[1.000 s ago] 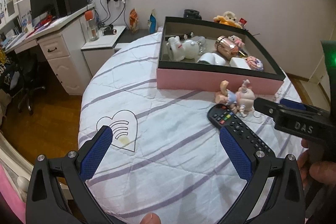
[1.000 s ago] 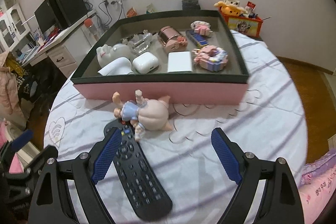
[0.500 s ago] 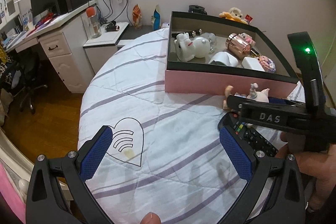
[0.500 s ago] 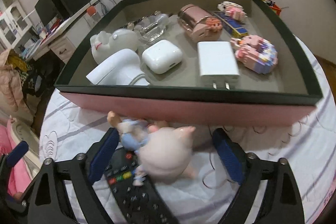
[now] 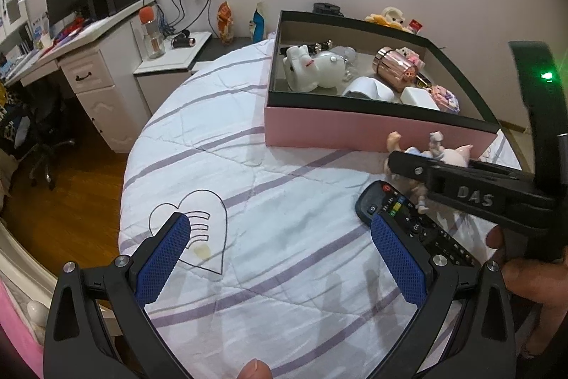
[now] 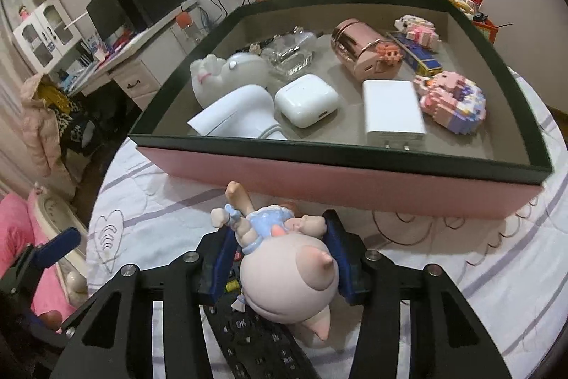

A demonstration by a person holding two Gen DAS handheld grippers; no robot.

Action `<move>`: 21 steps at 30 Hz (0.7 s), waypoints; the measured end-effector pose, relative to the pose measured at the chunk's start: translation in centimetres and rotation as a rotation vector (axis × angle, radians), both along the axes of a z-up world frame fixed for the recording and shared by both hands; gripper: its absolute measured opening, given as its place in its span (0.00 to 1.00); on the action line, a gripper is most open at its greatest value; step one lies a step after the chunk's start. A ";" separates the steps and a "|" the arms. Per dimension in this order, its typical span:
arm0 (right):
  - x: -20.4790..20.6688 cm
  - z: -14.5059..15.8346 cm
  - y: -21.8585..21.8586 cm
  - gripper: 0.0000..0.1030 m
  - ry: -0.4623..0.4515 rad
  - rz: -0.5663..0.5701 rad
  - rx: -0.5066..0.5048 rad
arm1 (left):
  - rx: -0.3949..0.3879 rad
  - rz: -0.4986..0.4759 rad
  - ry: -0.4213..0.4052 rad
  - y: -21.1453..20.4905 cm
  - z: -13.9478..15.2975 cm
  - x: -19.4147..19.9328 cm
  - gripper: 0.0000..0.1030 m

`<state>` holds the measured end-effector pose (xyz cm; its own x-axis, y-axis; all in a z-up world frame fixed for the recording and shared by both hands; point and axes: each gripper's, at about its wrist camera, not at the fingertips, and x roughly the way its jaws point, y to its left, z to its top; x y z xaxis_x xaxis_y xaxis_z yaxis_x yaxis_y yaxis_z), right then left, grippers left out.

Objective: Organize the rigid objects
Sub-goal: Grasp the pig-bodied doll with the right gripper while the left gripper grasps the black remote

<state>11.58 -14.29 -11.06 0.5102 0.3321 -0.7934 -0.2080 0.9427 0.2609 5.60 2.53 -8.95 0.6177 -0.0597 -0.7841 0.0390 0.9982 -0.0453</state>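
Only the right wrist view is showing the right gripper (image 6: 284,258) with its blue pads pressing both sides of the pig figurine (image 6: 284,276), its jaws having just been closing onto it, while the left wrist view is showing that gripper from the side over the remote control (image 5: 411,226). The figurine is lying just in front of the pink box (image 6: 355,187) on a striped bedspread (image 5: 284,219), with a desk (image 5: 88,59) standing beyond. The left gripper (image 5: 280,251) is hanging released over bare cloth, tilting downward.

one box (image 6: 340,182), one remote (image 5: 408,219), one figurine (image 6: 287,276)
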 end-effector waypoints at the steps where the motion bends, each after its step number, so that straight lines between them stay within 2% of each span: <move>1: -0.4 0.3 -0.4 0.47 -0.007 -0.006 0.005 | -0.003 -0.004 0.002 -0.2 0.0 -0.1 1.00; 9: -2.6 2.5 -4.8 0.47 -0.062 -0.096 0.026 | -0.048 -0.049 0.031 -3.6 -0.3 -1.1 1.00; 14: -3.9 2.6 -8.0 0.47 -0.069 -0.161 0.035 | -0.097 -0.061 0.087 -7.2 -1.4 -1.2 1.00; 19: -4.9 2.1 -10.7 0.47 -0.063 -0.199 0.059 | -0.168 0.019 0.190 -9.8 -3.7 0.4 1.00; 21: -5.1 2.1 -11.3 0.47 -0.062 -0.203 0.068 | -0.108 0.055 0.159 -10.6 -4.0 0.6 1.00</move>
